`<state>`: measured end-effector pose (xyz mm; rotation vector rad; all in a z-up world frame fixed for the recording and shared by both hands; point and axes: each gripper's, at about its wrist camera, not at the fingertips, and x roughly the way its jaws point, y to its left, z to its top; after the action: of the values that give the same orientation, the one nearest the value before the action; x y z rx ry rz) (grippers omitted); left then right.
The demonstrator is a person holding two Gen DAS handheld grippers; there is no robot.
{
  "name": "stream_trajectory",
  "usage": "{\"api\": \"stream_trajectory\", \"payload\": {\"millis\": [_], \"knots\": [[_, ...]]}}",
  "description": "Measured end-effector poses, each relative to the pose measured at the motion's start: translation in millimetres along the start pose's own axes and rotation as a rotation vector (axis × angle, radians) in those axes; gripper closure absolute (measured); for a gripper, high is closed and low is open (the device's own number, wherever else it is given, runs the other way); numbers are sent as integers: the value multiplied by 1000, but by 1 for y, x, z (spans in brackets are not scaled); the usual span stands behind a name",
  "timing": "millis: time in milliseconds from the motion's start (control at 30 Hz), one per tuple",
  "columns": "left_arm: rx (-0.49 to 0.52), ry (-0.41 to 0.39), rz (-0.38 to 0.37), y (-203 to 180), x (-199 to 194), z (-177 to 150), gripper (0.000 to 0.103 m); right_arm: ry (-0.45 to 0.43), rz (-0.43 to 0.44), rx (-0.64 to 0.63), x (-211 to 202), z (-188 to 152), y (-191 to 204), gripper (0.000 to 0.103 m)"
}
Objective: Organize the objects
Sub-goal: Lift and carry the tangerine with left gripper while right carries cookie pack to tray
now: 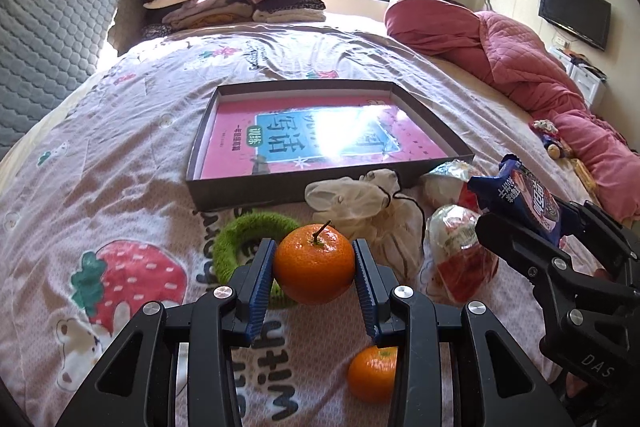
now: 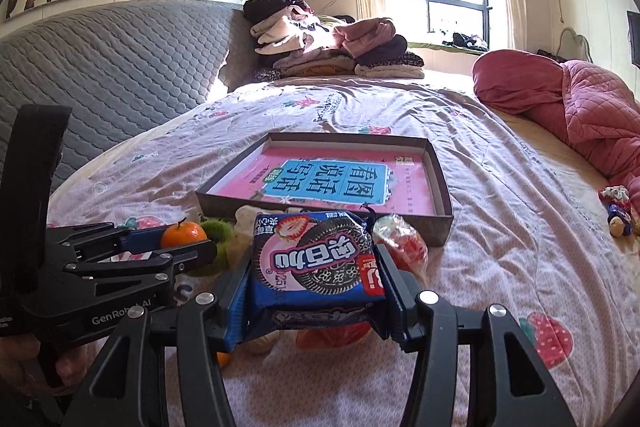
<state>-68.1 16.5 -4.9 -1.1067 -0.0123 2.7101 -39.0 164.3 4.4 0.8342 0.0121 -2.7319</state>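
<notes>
Sun glare is washing out part of the pink and blue book cover (image 1: 316, 139) lying inside the shallow dark cardboard box lid (image 1: 256, 193) on the strawberry-print bedsheet (image 1: 120, 155). A second small orange mandarin (image 1: 372, 373) is sitting half hidden behind the left gripper (image 1: 314, 269), whose blue-padded fingers are clamping a round orange mandarin with a stem (image 1: 314, 263) squarely between them, above a fuzzy green ring (image 1: 240, 239). The right gripper (image 2: 314, 291) is squeezing a blue strawberry sandwich-cookie packet (image 2: 316, 263), lifted above the sheet just before the lid.
</notes>
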Motion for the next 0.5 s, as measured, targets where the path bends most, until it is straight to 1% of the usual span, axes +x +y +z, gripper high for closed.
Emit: {"api": "stream_trajectory", "payload": {"millis": [133,233,500], "knots": [[5,1,-1,2,7,10,64,2,8,1,11,9,-2,48],[19,-10,14,3,8,17,64,1,12,-2,18,13,-3,48],[1,-16,15,15,11,34,64,9,6,-23,31,21,-2,48]]}}
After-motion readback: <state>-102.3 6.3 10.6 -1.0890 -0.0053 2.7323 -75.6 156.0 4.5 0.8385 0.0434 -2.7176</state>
